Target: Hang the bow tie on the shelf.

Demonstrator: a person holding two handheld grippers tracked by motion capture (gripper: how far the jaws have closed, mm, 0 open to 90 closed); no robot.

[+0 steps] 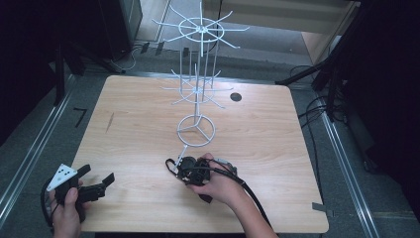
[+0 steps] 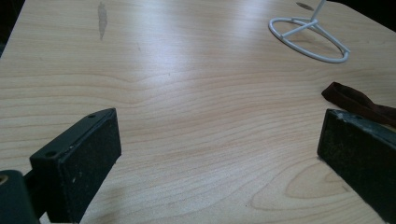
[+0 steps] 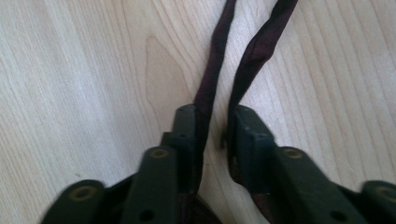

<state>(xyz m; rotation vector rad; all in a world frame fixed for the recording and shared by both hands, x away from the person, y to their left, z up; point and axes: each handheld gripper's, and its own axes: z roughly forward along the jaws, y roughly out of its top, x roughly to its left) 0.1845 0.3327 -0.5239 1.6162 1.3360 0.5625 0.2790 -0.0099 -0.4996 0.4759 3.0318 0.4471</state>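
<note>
Two strands of a dark maroon band (image 3: 243, 60) ran up between the jaws of the right gripper (image 3: 215, 126), which stood nearly pressed together with a narrow gap; the left strand lay against the left jaw, the right strand against the right one. Whether the band was truly pinched could not be told. It lay on the wooden surface (image 1: 267, 148) near the front edge, just in front of the ring base of the white wire display stand (image 1: 197, 99).

Risk, as judged: the grip looked marginal, so the band might slide out on lifting. The stand seemed light and stood close by; a swing of the right gripper (image 1: 190, 168) or of its trailing cable could tip it or snag its wire arms.

The left gripper (image 1: 94, 184) rested at the front left corner, jaws spread wide and holding nothing, well apart from the band. A small dark hole (image 1: 236, 96) sat beyond the stand.
</note>
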